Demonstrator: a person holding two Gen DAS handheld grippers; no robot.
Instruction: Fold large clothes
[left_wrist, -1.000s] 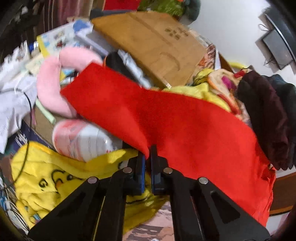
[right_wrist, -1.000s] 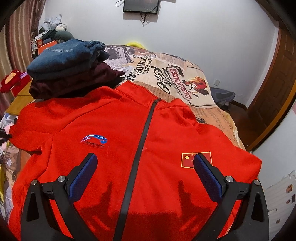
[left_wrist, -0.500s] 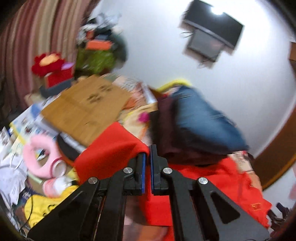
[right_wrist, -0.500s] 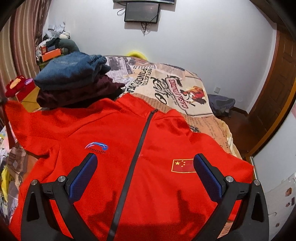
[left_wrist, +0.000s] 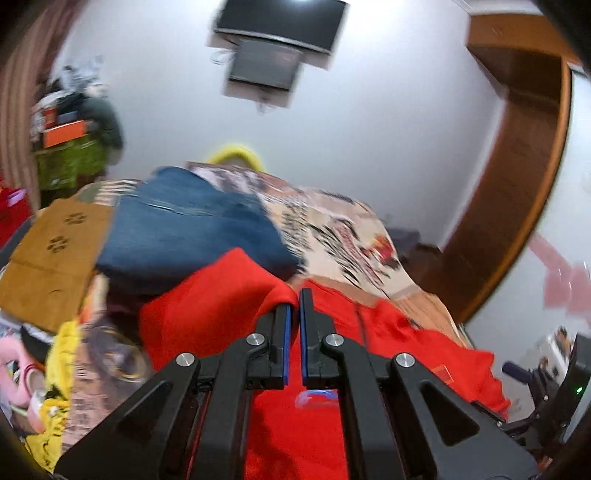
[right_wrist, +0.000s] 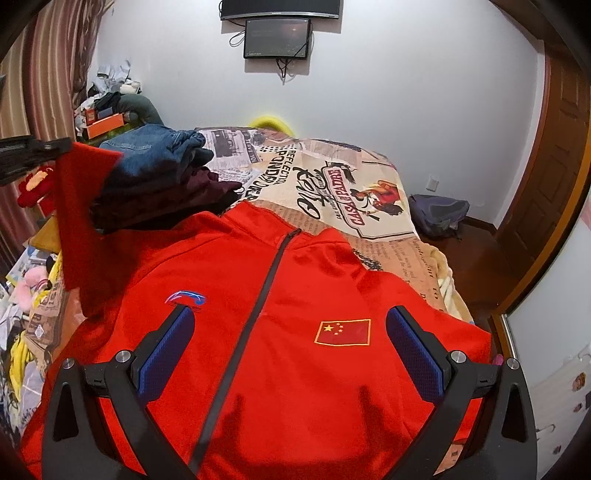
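Note:
A red zip-up jacket (right_wrist: 295, 332) lies front-up on the printed bedspread (right_wrist: 351, 192), with a black zipper, a blue logo and a small flag patch. My left gripper (left_wrist: 294, 302) is shut on the end of the jacket's left sleeve (left_wrist: 214, 306) and holds it lifted above the bed. In the right wrist view the sleeve (right_wrist: 79, 206) hangs raised at the far left. My right gripper (right_wrist: 290, 332) is open and empty, hovering over the jacket's chest.
A stack of folded clothes, blue jeans (right_wrist: 155, 151) on dark garments, sits on the bed left of the jacket collar. Cluttered floor with a cardboard board (left_wrist: 51, 251) and yellow cloth lies left of the bed. A bag (right_wrist: 437, 214) and wooden door stand right.
My left gripper has lifted the sleeve end up and swung it inward over the bed toward the jacket body. The right gripper has stayed open above the chest.

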